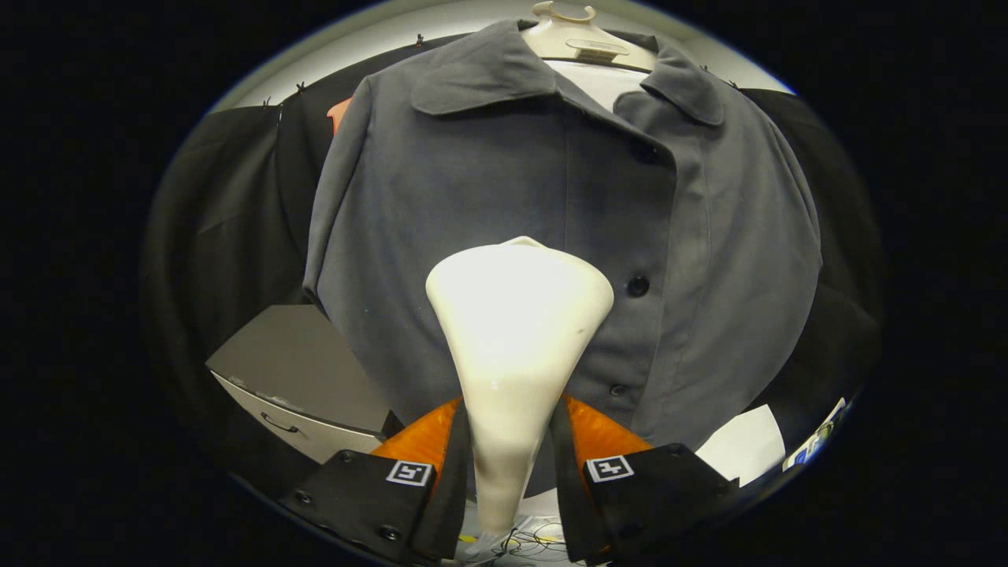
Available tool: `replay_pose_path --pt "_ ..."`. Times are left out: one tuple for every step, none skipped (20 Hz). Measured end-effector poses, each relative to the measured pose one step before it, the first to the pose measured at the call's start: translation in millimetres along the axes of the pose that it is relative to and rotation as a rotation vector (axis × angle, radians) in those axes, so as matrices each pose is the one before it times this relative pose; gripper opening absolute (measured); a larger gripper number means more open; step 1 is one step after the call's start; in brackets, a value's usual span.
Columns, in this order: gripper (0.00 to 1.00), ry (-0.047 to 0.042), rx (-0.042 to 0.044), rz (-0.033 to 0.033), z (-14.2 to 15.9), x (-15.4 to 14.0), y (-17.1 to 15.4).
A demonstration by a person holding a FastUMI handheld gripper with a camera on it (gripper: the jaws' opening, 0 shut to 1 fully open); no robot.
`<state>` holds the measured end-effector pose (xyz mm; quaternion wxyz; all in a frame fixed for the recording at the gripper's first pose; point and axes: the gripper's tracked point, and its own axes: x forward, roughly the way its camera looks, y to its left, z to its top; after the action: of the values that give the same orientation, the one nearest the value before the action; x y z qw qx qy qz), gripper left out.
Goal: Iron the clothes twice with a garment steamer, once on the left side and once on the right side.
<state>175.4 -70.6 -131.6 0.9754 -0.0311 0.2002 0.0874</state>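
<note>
One tool clamping steamer, shirt beyond.

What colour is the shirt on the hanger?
Plain dark grey, with dark buttons: shirt. The gripper view shows it best, beyond the steamer held by the gripper.

A pale plastic hanger carries the grey buttoned collared shirt, draped over its shoulders before the black cloth wall.

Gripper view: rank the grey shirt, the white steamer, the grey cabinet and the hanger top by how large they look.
1. grey shirt, largest.
2. white steamer, held between the gripper fingers; nearness to the camera inflates it.
3. grey cabinet, partly hidden by the shirt.
4. hanger top, smallest.
</note>
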Motion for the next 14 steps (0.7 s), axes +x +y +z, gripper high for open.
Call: replay_pose_path --pt "0.57 0.00978 0.00132 0.00016 -7.27 2.85 0.54" --pt "0.57 0.01052 0.00188 -0.00082 -8.17 1.96 -0.05" --pt "0.57 0.01289 0.00214 -0.00011 -6.31 2.50 -0.76" --pt "0.57 0.01346 0.00395 -0.00038 -6.37 1.73 -0.90" --pt "0.57 0.01164 0.00296 0.00020 -8.44 3.08 -2.21" --pt "0.57 0.00959 0.00024 -0.00024 -6.75 1.73 -1.86" --pt "0.57 0.00902 -0.00166 -0.00080 -5.48 0.98 -0.13" --pt "0.57 0.00988 -0.00167 -0.00127 -5.86 1.55 -1.31" --pt "0.57 0.01274 -0.00062 -0.00035 -6.74 2.47 -0.95" --pt "0.57 0.01427 0.00100 0.00037 -6.85 2.78 -1.11" --pt "0.57 0.01584 0.00217 0.00043 -7.84 4.14 -1.35" --pt "0.57 0.01367 0.00246 0.00007 -7.90 4.40 -0.84" --pt "0.57 0.01472 0.00193 -0.00080 -6.77 1.56 -0.97" --pt "0.57 0.01365 0.00143 -0.00106 -7.66 0.79 -0.68"
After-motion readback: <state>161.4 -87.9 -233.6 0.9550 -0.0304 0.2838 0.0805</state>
